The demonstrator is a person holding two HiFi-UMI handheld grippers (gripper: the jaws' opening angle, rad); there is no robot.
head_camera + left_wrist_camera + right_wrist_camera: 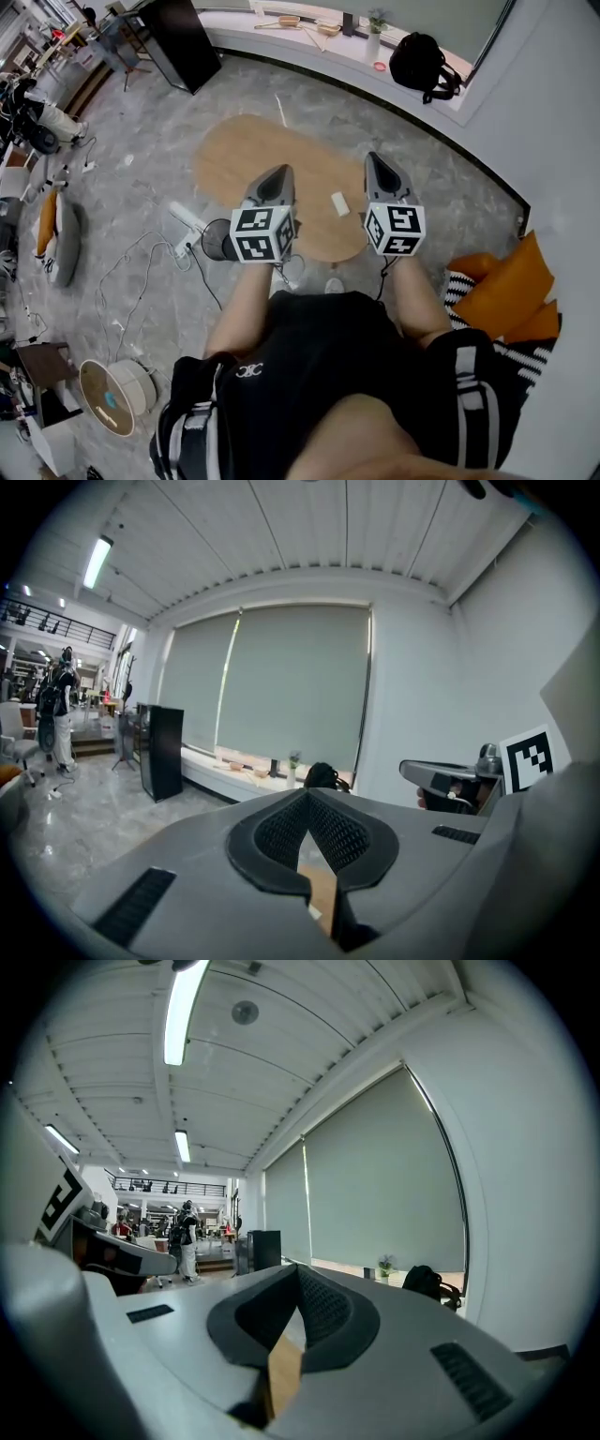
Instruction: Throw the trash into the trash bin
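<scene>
The left gripper [278, 172] and the right gripper [376, 159] are held side by side above the oval wooden table [234, 155], each with its jaws closed tip to tip and nothing gripped. The trash [339, 203], a small white oblong piece, is seen lying flat on the table between the two grippers, untouched, its long axis directed roughly away from the person, much as the grippers point. A dark round bin [216, 242] is seen on the floor at the table's near left edge.

Tan table [262, 164], blk backpack [420, 61], orange cushion [511, 281] (b/w striped cloth [457, 284] beside)
</scene>
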